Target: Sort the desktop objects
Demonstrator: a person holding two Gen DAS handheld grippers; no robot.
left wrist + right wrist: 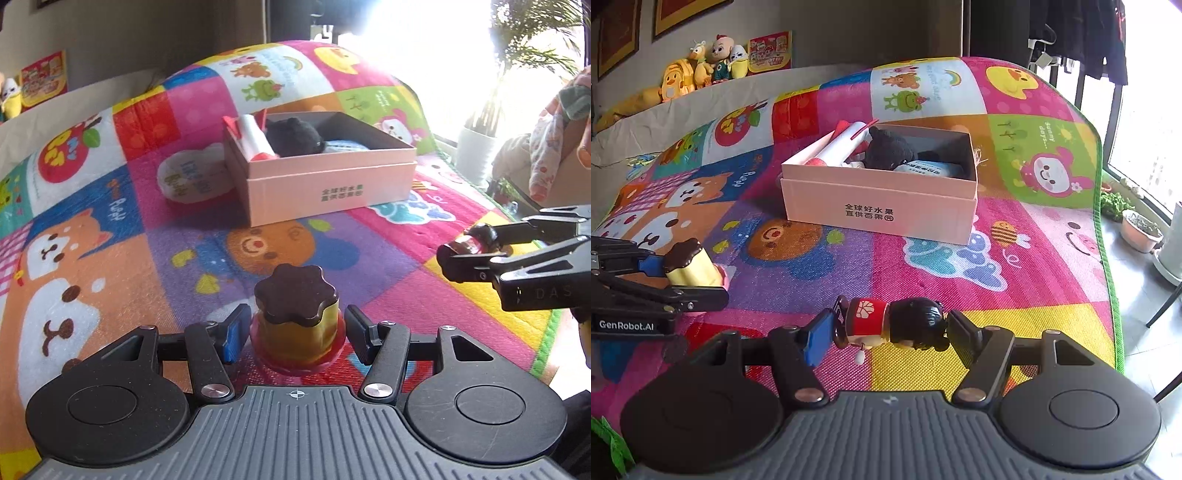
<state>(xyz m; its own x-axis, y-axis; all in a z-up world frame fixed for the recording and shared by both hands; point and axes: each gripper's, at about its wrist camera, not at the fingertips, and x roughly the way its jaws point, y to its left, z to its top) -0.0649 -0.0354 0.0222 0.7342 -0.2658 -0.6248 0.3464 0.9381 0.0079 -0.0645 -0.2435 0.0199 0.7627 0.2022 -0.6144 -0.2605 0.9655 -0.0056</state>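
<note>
Left wrist view: left gripper (pixel 291 334) has its fingers spread either side of the pudding toy (pixel 297 317) on the play mat (pixel 110 258), not touching — center, then close low on the yellow body, not the brown cap. Right wrist view: right gripper (pixel 886 328) pinches the doll figure (pixel 892 325) end to end; carry it level to the pink box (pixel 879 206) mid-mat, window at right.

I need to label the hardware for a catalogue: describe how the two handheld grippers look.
Both the left gripper and the right gripper are matte black linkages with silver pivot screws, round black discs and a ribbed grey body. Each has one blue finger pad. White "GenRobot.AI" lettering marks the left gripper's side. No cables show.
</note>
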